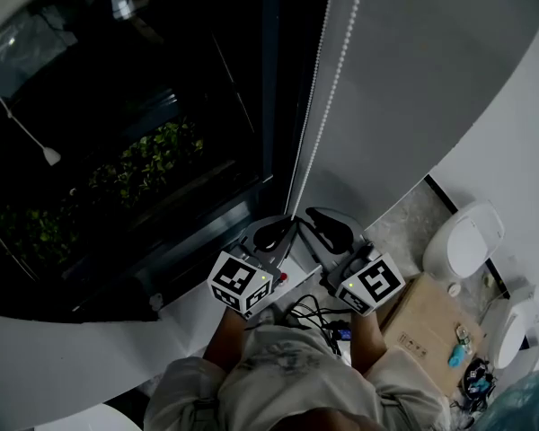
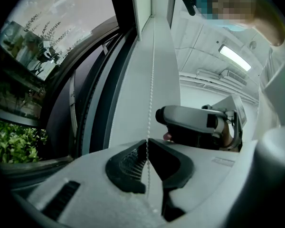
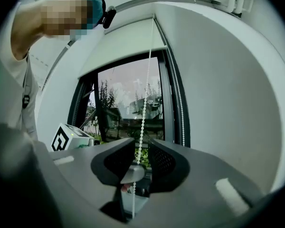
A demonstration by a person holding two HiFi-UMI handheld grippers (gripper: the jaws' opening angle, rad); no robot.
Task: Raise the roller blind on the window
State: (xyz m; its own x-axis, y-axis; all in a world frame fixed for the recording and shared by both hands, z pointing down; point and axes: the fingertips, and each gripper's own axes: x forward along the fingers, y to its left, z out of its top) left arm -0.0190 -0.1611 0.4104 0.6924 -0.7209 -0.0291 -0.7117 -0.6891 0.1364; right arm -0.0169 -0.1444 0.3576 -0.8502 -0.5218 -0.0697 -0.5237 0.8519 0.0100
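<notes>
1. The bead chain (image 2: 151,94) hangs down between the fingers of the left gripper (image 2: 147,144), which are clamped together on it.
2. The chain also passes between the fingers of the right gripper (image 3: 141,151). These stand apart and do not press it.
3. We hold both grippers level, side by side, facing the window (image 1: 144,106).
4. The roller blind (image 3: 118,42) covers only the window's top.

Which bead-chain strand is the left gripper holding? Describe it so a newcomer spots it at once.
Find the dark window; two white bead strands hang along its right frame. The held strand is pinched in the left gripper's shut jaws and runs between the right gripper's open jaws, while the free strand hangs untouched beside it.
</notes>
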